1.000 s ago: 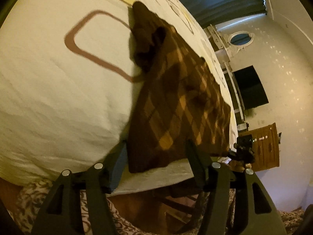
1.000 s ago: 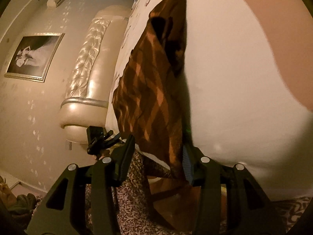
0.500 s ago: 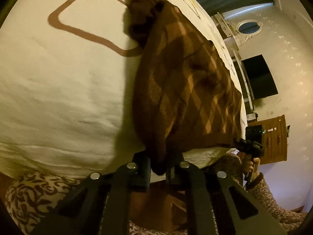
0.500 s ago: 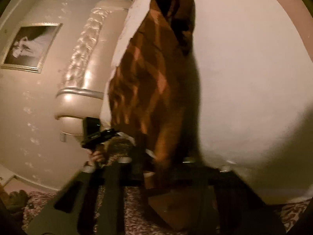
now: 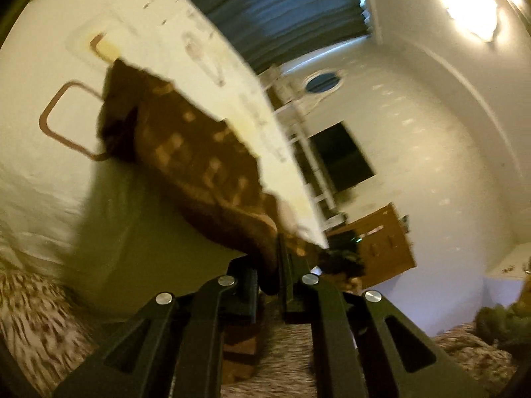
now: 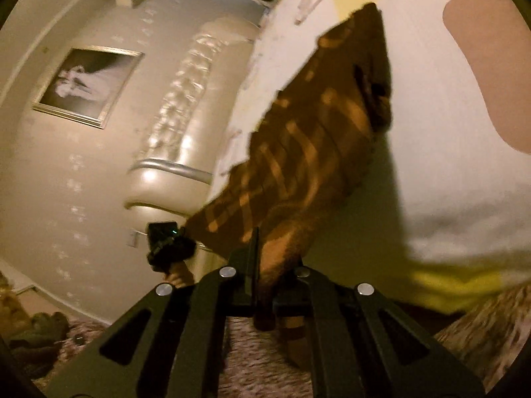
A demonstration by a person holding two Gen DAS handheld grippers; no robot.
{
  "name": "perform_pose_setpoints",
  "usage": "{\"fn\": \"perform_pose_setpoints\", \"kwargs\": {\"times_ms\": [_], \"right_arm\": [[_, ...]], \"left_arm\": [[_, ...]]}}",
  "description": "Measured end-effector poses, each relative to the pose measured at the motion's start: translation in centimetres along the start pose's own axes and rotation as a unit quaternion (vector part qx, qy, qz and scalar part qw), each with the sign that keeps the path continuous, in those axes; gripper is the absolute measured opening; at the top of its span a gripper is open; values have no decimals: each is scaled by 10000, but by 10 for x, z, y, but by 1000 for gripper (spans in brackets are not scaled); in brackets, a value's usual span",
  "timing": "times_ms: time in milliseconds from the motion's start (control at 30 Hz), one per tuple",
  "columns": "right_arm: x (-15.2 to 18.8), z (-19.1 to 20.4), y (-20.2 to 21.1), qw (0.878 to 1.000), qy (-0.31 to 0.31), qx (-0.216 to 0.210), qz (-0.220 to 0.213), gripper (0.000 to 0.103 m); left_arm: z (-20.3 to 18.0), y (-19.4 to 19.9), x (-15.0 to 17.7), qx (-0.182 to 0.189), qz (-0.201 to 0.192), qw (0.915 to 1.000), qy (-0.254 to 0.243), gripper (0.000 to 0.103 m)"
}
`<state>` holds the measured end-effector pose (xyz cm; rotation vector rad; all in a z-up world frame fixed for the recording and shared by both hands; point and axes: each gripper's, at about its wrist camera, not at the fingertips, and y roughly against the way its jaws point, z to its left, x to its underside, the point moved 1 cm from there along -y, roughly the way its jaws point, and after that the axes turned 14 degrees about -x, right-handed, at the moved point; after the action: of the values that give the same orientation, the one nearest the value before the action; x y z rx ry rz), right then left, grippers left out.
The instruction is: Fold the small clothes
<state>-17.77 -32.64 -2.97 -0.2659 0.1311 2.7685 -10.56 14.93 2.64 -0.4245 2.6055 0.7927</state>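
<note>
The left wrist view shows things the right one does not: a blue curtain (image 5: 285, 10), a dark screen (image 5: 341, 159) on the wall, a wooden cabinet (image 5: 381, 238) and a bright lamp (image 5: 471, 3). The right wrist view shows a framed picture (image 6: 88, 86) on the wall and a shiny padded headboard (image 6: 179, 132). Each view also shows the other gripper, small and far off, at the next corner of the cloth.

The cloth (image 5: 195, 162) is brown with lighter orange checks. Its far end lies on the white bed (image 5: 43, 179). Its near edge is lifted up off the bed and casts a big shadow on the sheet.

The left gripper (image 5: 268, 285) points forward and a little up at the bed edge. Its jaws are narrow and pinch one near corner of the cloth. The right gripper (image 6: 265, 285) points the same way, with its jaws narrow too, pinching the other near corner. The cloth (image 6: 305, 152) stretches between the two.

Both views are blurry, so the checks look smeared. The pinched corners are partly hidden between the jaws. The far end of the cloth is bunched and dark, and its shape is hard to make out. A patterned rug (image 6: 265, 358) below is fuzzy and partly covered by the grippers.
</note>
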Motion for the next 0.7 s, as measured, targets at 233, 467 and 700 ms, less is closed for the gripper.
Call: {"fn": "perform_pose_setpoints", "kwargs": {"times_ms": [233,467,700], "right_arm": [[-2,23,20,9981,-13,-505,-348,4],[-43,25,9,9965,18,-646,-528,4],[-128,0,-10,9922,-145,-722,-1010,4]], "left_arm": [[-25,25,-7,391,-534,9974,276,9],[-22,-3,-57,323,-810,9948,526,9],[33,-55,-133,-129,-988,9876,1212,9]]}}
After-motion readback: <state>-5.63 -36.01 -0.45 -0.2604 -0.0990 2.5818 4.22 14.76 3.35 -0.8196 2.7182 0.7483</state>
